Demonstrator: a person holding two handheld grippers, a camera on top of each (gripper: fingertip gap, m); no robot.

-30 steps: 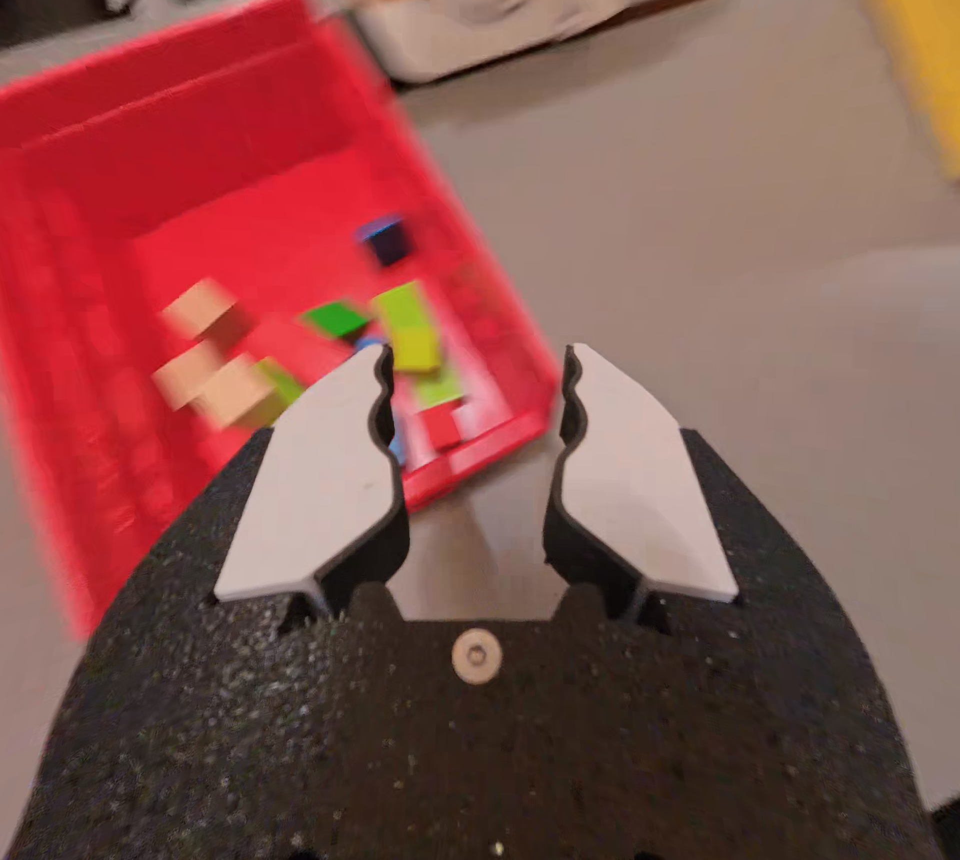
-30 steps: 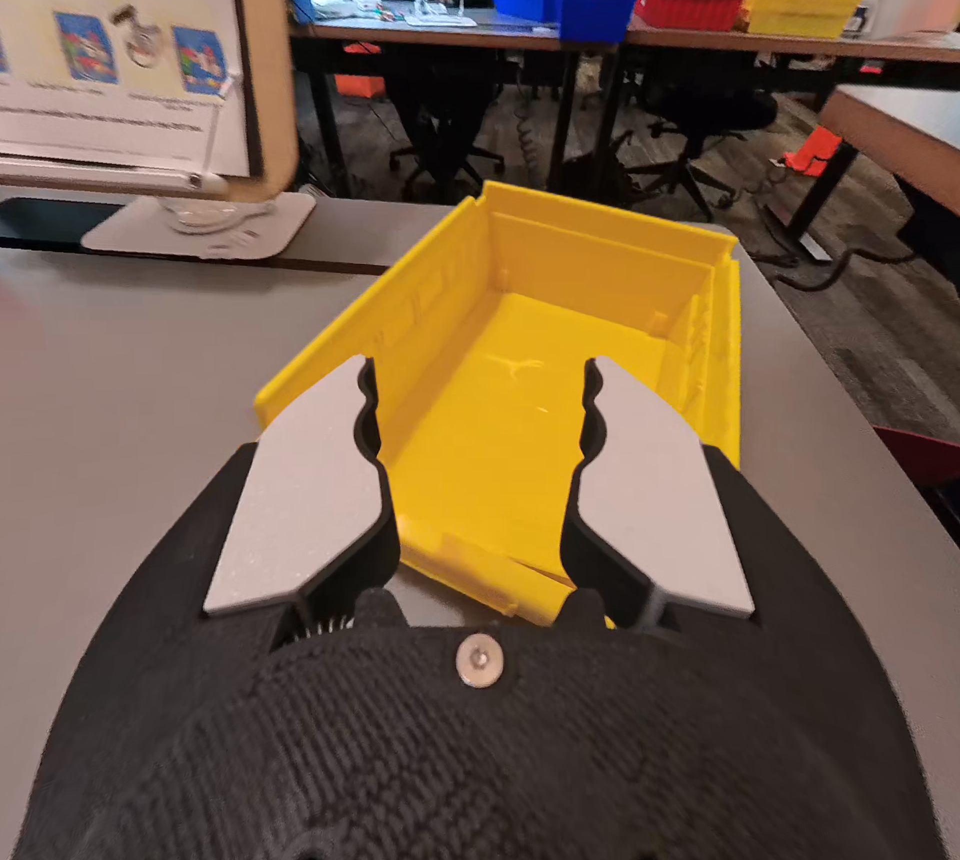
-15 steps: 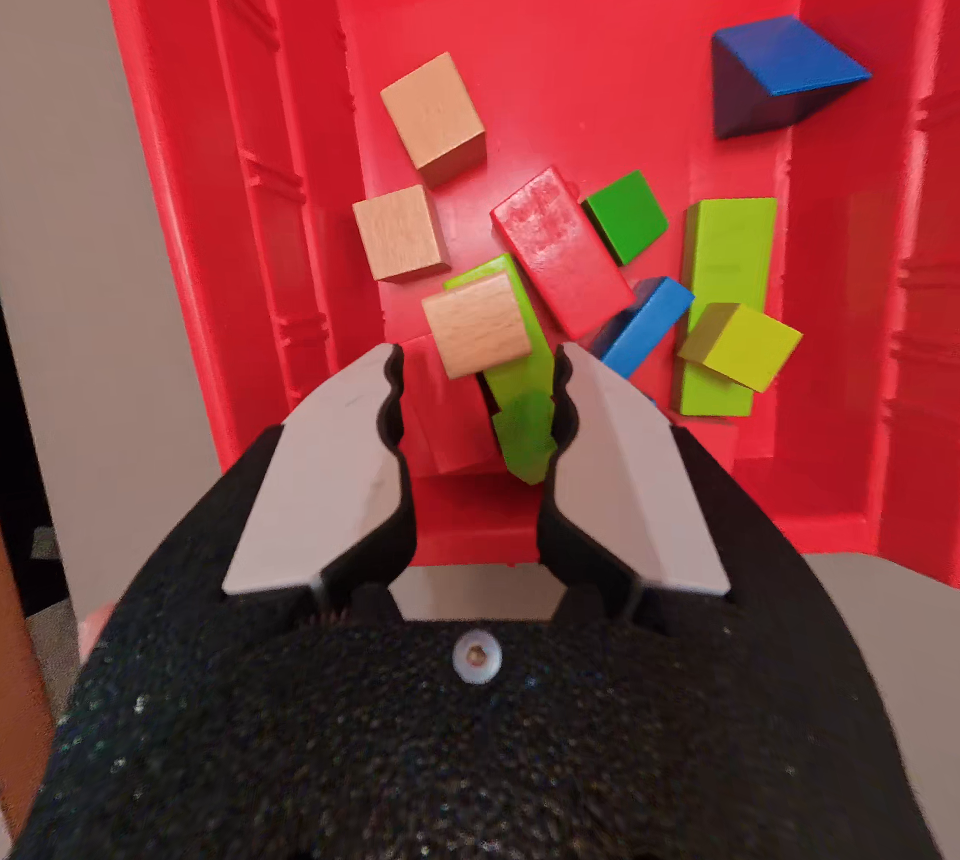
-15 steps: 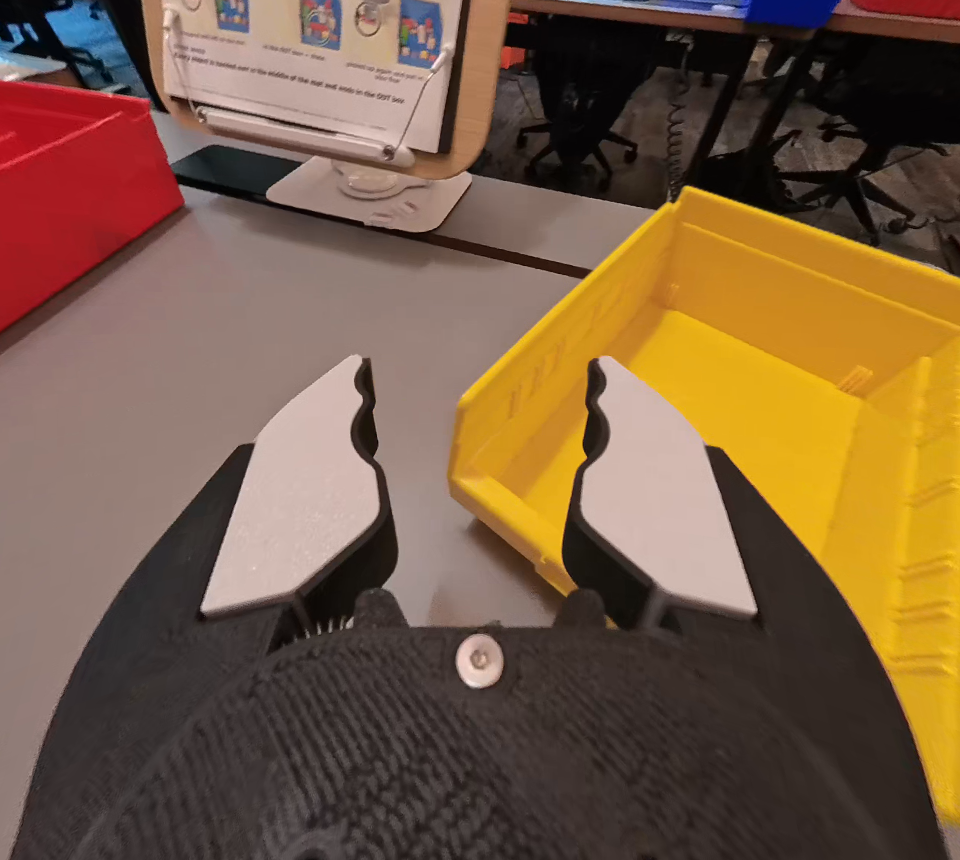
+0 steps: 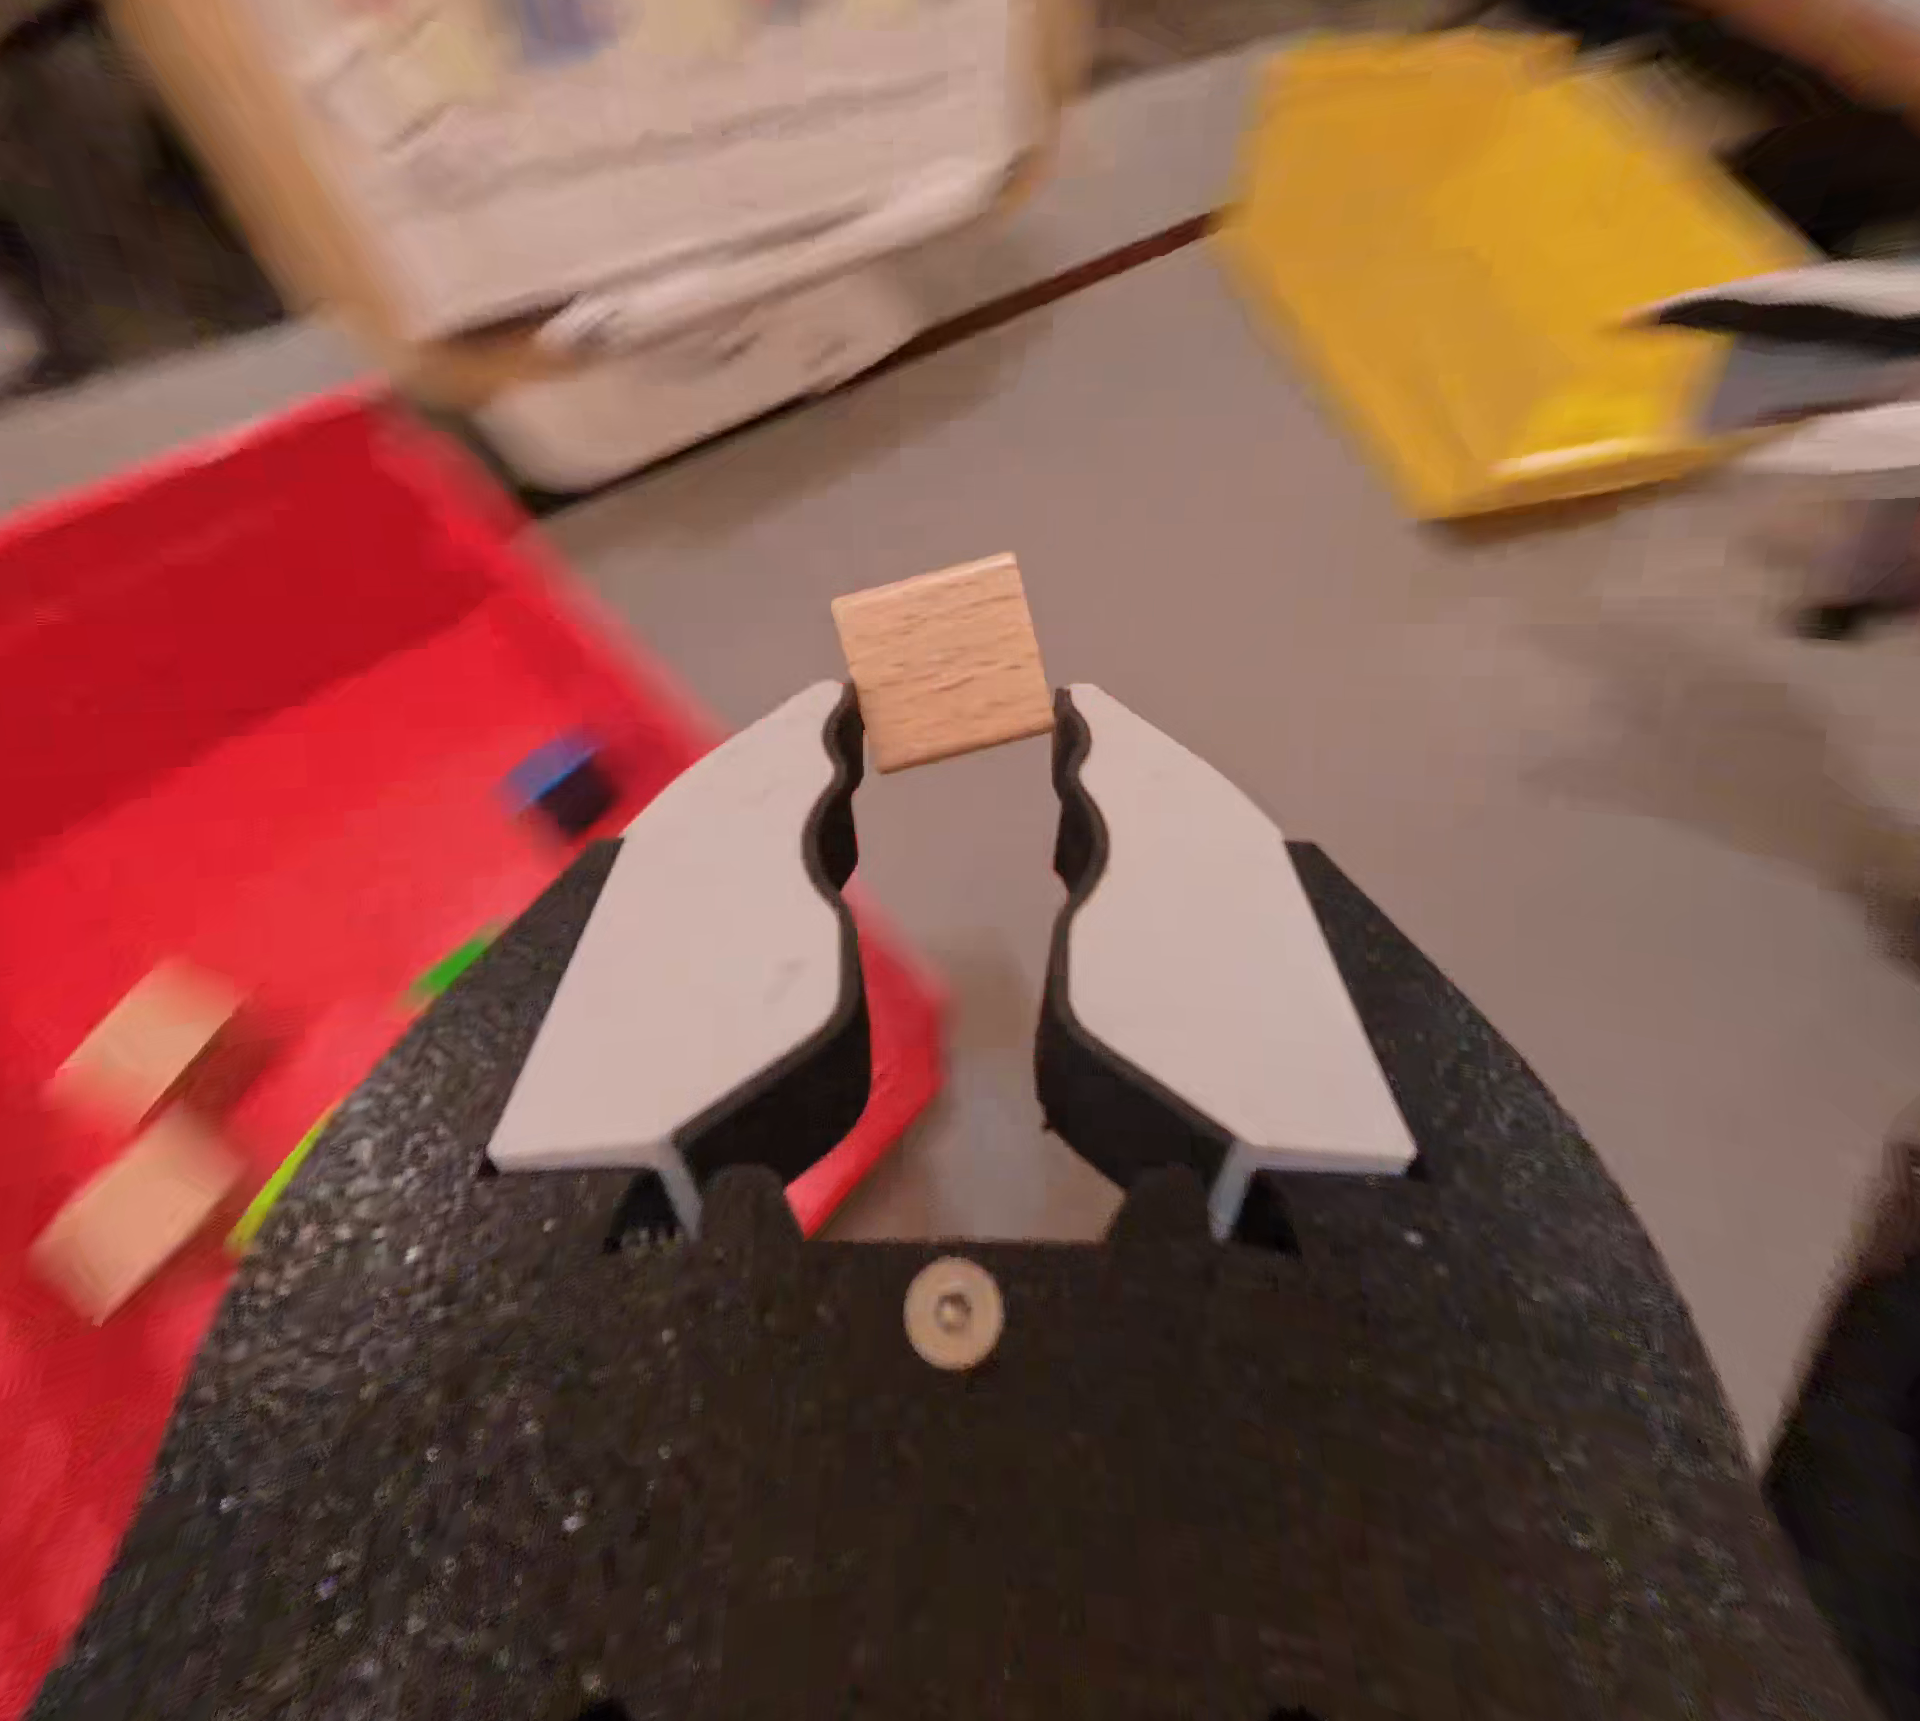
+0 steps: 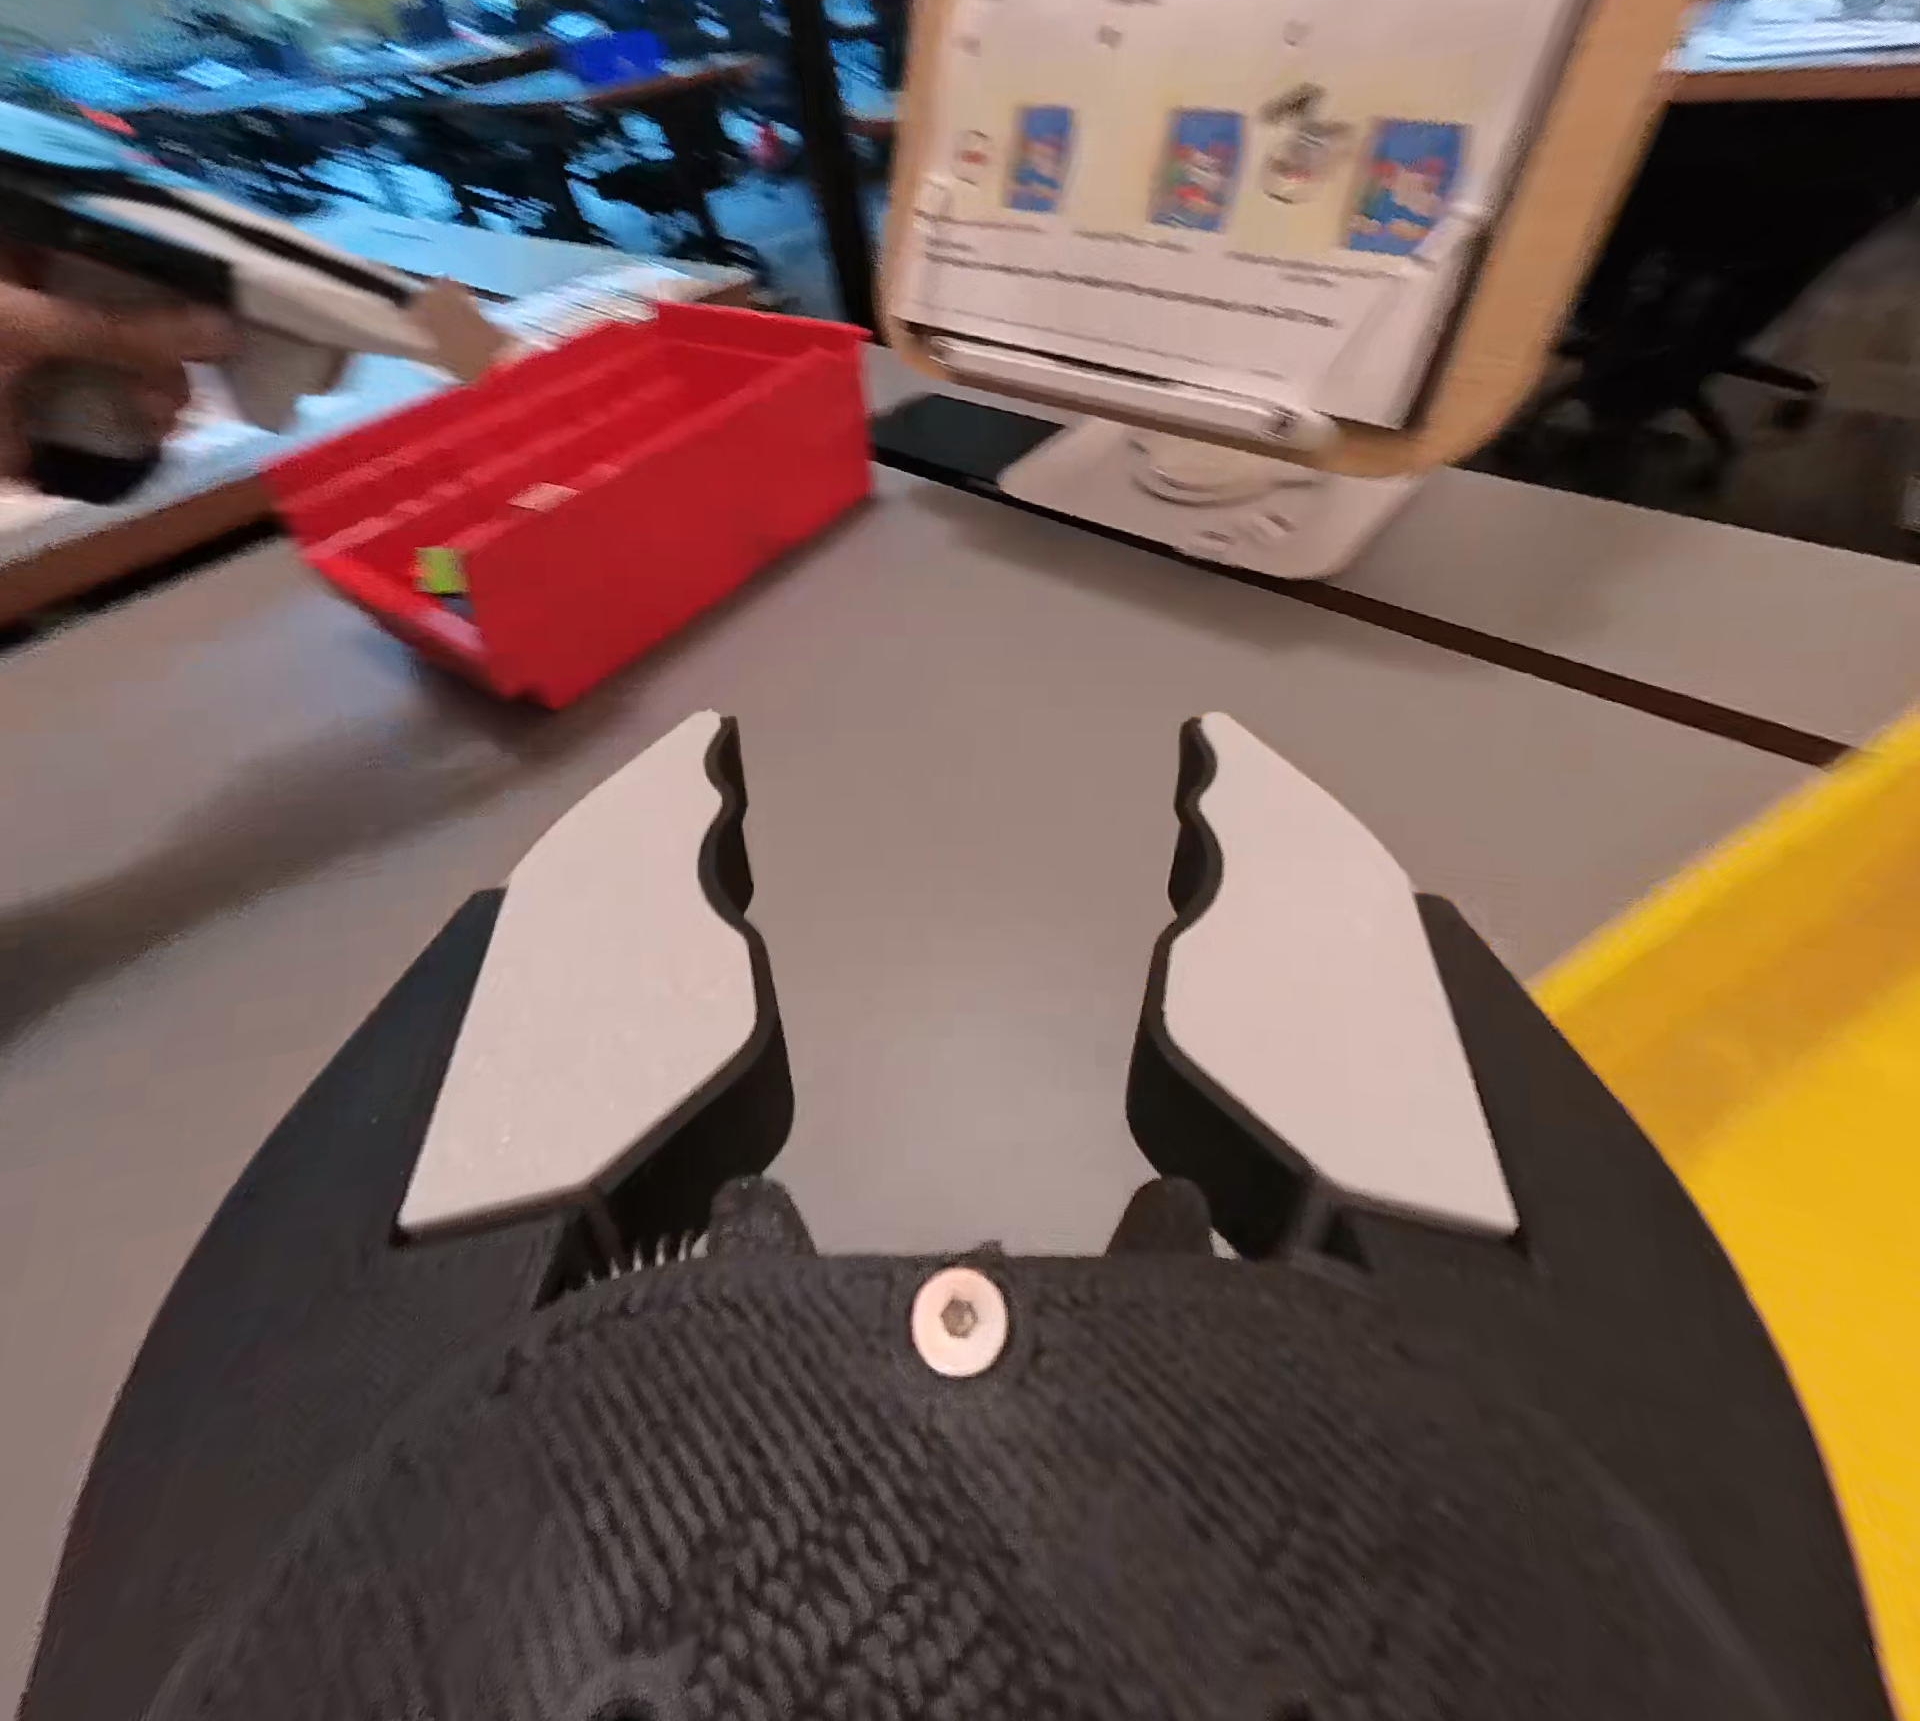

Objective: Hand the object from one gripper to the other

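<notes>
Your left gripper point(image 5: 957, 715) pinches the wooden cube point(image 5: 943, 661) only at its fingertips, tilted, so it may slip before your wide-open, empty right gripper point(image 6: 958, 752) closes.

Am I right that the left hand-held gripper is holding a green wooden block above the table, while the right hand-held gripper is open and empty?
Not quite: the block is plain, light wood, not green, as the left wrist view shows. The rest stands: the left hand-held gripper holds it at its fingertips above the table, and the right hand-held gripper is open and empty.

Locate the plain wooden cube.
In the left wrist view, the plain wooden cube is clamped at the left tool's fingertips, above the grey table, right of the red plastic bin.
</notes>
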